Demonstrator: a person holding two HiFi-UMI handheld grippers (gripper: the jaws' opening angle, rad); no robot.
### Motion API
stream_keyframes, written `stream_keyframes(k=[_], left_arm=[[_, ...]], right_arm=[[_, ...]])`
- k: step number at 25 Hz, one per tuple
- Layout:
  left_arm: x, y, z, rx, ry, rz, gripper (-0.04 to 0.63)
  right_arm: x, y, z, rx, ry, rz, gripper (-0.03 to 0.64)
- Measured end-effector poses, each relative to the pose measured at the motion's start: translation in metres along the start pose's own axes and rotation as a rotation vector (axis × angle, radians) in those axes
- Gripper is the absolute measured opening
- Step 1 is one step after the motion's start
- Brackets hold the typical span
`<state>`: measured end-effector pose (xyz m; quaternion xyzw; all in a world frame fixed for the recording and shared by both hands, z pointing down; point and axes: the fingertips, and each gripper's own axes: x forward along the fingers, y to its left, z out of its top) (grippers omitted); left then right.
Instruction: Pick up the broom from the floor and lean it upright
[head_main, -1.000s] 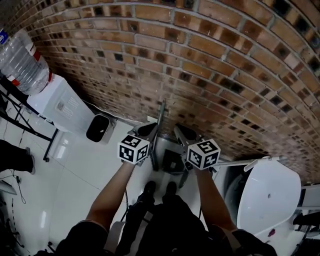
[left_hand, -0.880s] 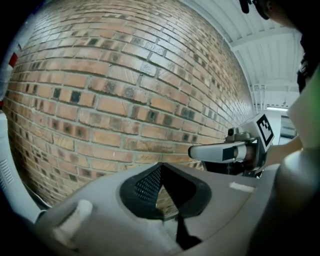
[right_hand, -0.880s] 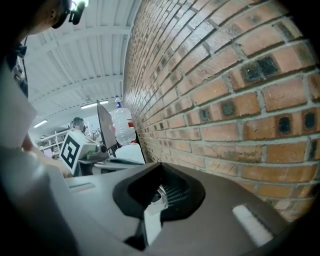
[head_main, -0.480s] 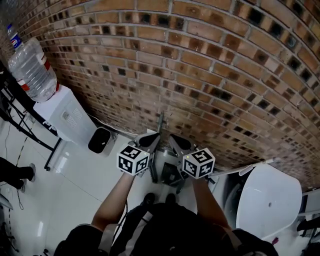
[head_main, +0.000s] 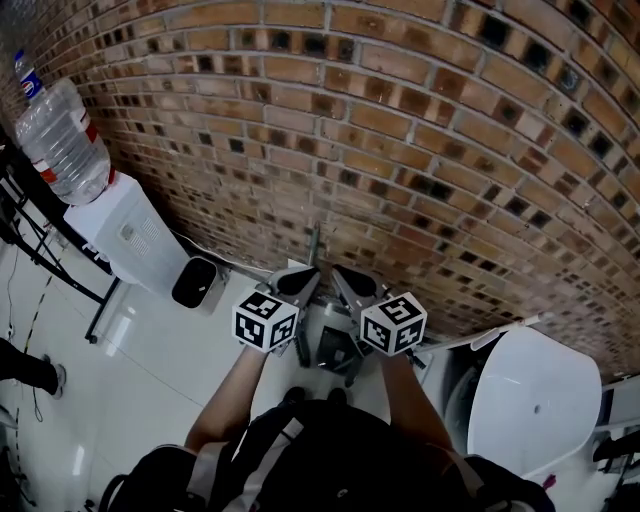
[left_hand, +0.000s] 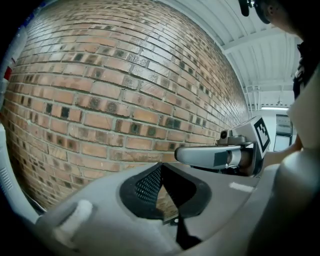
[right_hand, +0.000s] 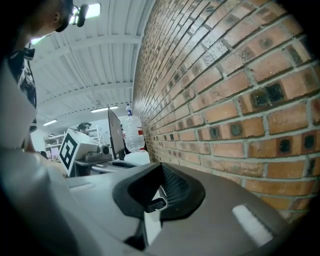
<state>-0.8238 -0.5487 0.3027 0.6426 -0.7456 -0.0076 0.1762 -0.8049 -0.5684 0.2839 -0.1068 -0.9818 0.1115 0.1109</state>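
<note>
Head view looks steeply down on the person's two arms reaching toward a brick wall (head_main: 420, 150), with the left gripper (head_main: 304, 278) and the right gripper (head_main: 340, 274) side by side and close together. The broom (head_main: 313, 246) shows as a thin handle just ahead of the left gripper's tip, in the gap between the two grippers. Its top seems to rest against the wall and its lower end drops toward a dark shape by the person's feet, which may be the broom head or a dustpan. The left gripper view shows that gripper's jaws clenched with nothing between them. The right gripper view shows jaws drawn together to a narrow slit, and a small pale piece in the notch cannot be identified. Neither gripper appears to grasp the handle, so the broom looks to be standing on its own. The main risk is probably a slide: the floor (head_main: 150, 360) is glossy tile, so the foot could skate away from the wall and drop the handle. A sideways nudge from either gripper, both so near the handle, could also tip it along the bricks toward the black bin (head_main: 193, 283) off to the left gripper's outer side.
</note>
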Motion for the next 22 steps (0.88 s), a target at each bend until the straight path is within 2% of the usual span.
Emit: stream_keyframes(k=[22], left_arm=[[-0.0010, -0.0034, 0.0071, 0.027, 0.009, -0.004, 0.002]], right_arm=[[0.0024, -0.0065, 0.0042, 0.004, -0.007, 0.014, 0.002]])
